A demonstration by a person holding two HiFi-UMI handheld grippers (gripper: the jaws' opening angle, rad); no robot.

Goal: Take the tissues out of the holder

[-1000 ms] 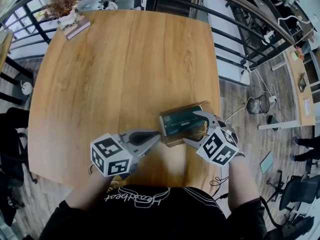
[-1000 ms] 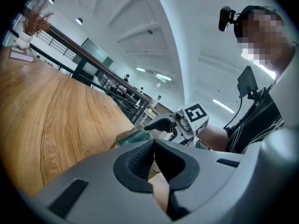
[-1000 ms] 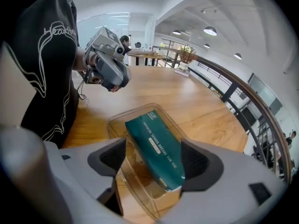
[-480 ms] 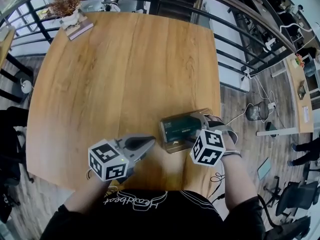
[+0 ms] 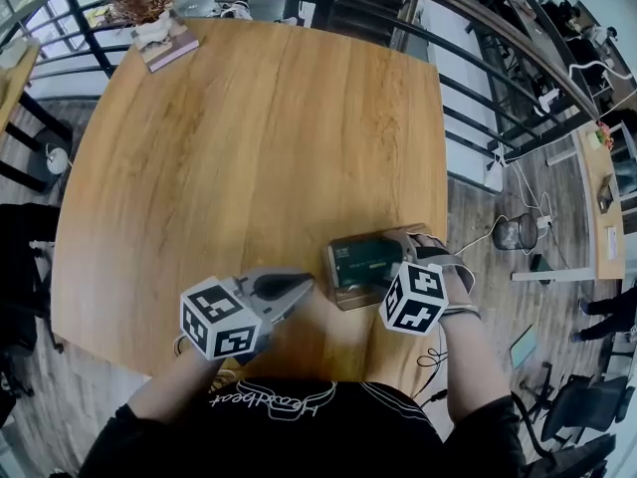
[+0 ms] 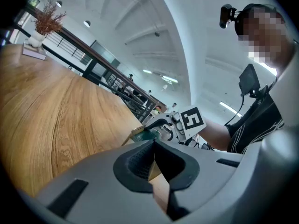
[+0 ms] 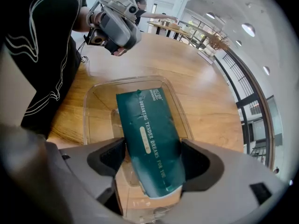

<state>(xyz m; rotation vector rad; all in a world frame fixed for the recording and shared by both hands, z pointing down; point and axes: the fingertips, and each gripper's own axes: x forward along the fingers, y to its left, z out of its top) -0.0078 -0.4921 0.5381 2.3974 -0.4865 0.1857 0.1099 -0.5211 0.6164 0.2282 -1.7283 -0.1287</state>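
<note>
Landmark: clear holder [image 5: 348, 295] [image 7: 93, 111], at the near right edge of the wooden surface [image 5: 249, 137], just in front of you.
Tissue pack: dark green tissue pack [image 5: 363, 257] [image 7: 149, 134], lying lengthwise inside the holder. In the right gripper view, the end nearest your claw looks tipped up over the holder's near wall.
Right claw: right claw [image 5: 390, 257] [image 7: 152, 164] reaches in over the holder's right end. Its jaws straddle the pack's width and both pads press the pack's long sides, so it is clamped on the pack.
Right arm: your forearm comes up from below and to the right of the holder. The wrist is turned inward, so the claw points left along the holder. Its marker cube [image 5: 413, 297] sits over the holder's near right corner.
Left claw: left claw [image 5: 299, 289] [image 6: 153, 160] is just left of the holder's near left corner, apart from it. The jaw tips are together and there is nothing between them.
Left arm: your forearm rises from below and to the left of the holder. The claw is angled right, towards the holder, low over the surface.
Elsewhere: potted plant [image 5: 149, 8] on a book [image 5: 167, 48], far across the surface from the holder, at the far left corner.
</note>
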